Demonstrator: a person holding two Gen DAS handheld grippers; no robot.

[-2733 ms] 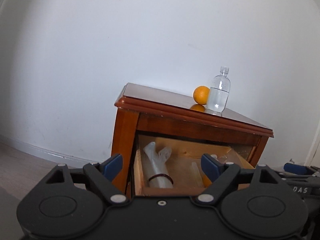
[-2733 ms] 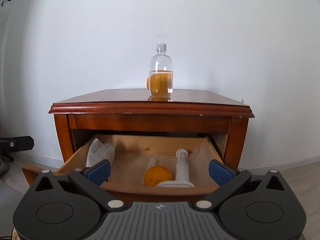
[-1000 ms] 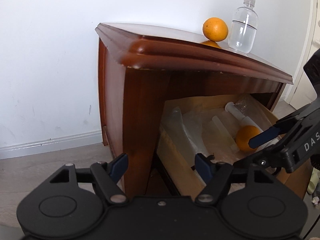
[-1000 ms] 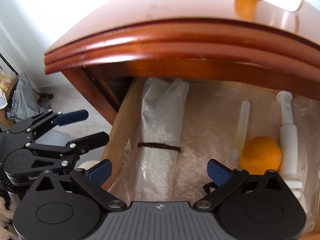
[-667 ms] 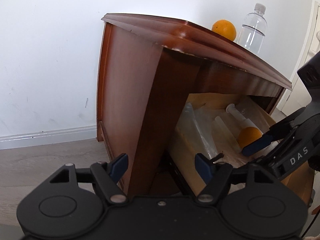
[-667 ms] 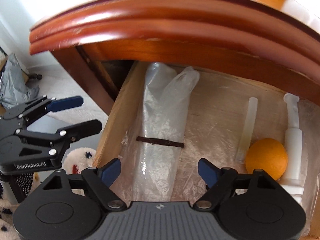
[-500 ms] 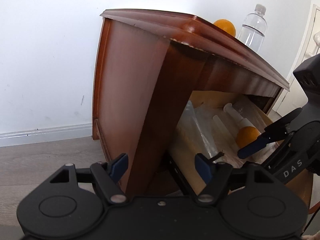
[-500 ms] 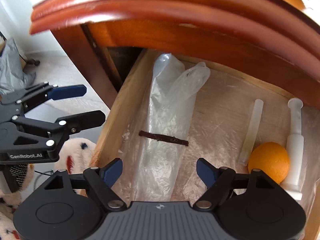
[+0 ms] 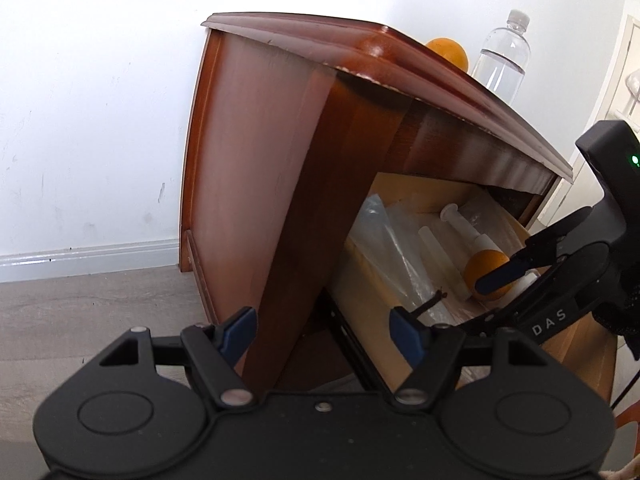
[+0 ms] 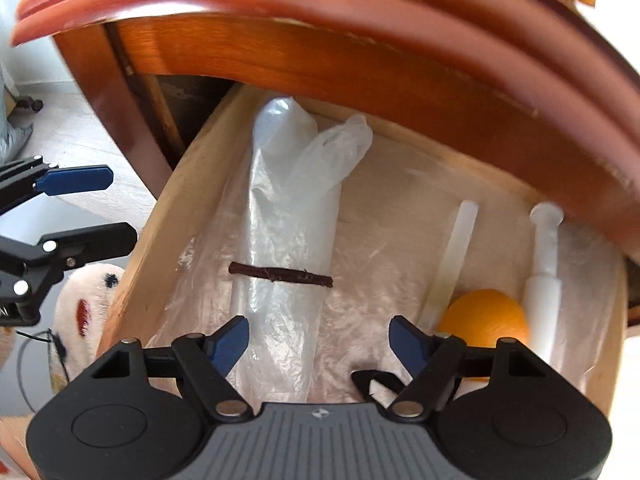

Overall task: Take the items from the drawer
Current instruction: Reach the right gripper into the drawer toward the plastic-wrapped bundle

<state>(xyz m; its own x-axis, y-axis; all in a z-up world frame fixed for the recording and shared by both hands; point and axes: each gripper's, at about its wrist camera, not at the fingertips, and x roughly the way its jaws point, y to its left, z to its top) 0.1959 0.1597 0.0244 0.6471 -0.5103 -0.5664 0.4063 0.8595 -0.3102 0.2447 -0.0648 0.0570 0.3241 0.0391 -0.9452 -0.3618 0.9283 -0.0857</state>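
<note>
The nightstand top (image 10: pixel 360 12) overhangs the open drawer (image 10: pixel 172 208) and hides its back, cutting off the far tip of the syringe (image 10: pixel 542 272). Above, only slivers of a second orange (image 9: pixel 448 50) and a bottle (image 9: pixel 502 60) show. A roll of clear bags (image 10: pixel 288 232), banded by a dark tie (image 10: pixel 280 274), lies straight ahead of the right gripper (image 10: pixel 318 340), its long axis running away from the gripper toward the drawer's back, its near end between the pads. The jaws are closing but do not yet press the roll. A thin white tube (image 10: pixel 452 264), an orange (image 10: pixel 482 318) and the syringe lie right of the gripper, both long pieces pointing the same way. The left gripper (image 9: pixel 322 328) hangs half open and empty beside the nightstand's corner, left of the drawer.
</note>
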